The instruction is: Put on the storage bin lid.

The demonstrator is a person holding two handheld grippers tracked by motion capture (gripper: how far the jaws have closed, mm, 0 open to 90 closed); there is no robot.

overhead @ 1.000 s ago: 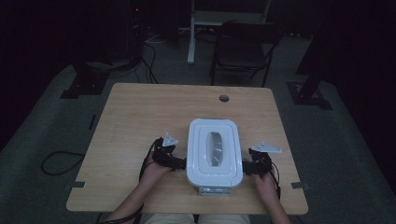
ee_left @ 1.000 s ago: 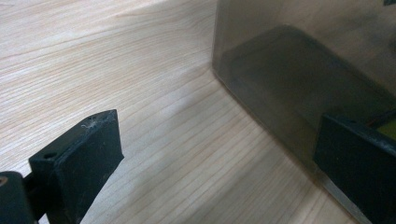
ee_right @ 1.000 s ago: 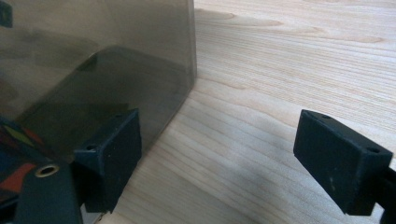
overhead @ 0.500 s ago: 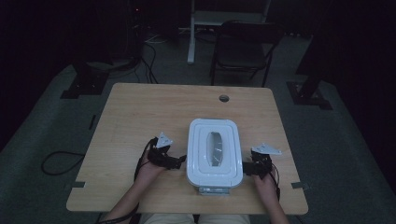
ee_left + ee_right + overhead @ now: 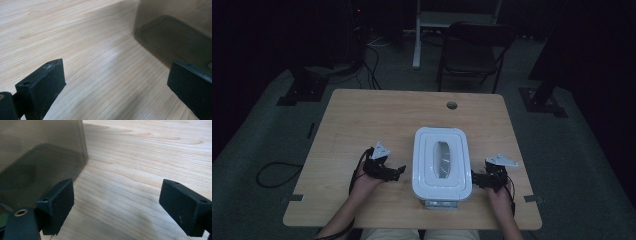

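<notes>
box (image 5: 441,162): contents hidden under white lid, base cut off at 12 o'clock edge in left gripper view | left gripper (image 5: 393,174): fingertips too small to judge from above | chair (image 5: 472,47): lost in dark at 12 o'clock

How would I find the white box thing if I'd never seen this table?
Look at the wooden table, at the near edge between the two hands. The white box sits between the left gripper and right gripper. It's the only big white rounded thing, with a lid handle.
</notes>
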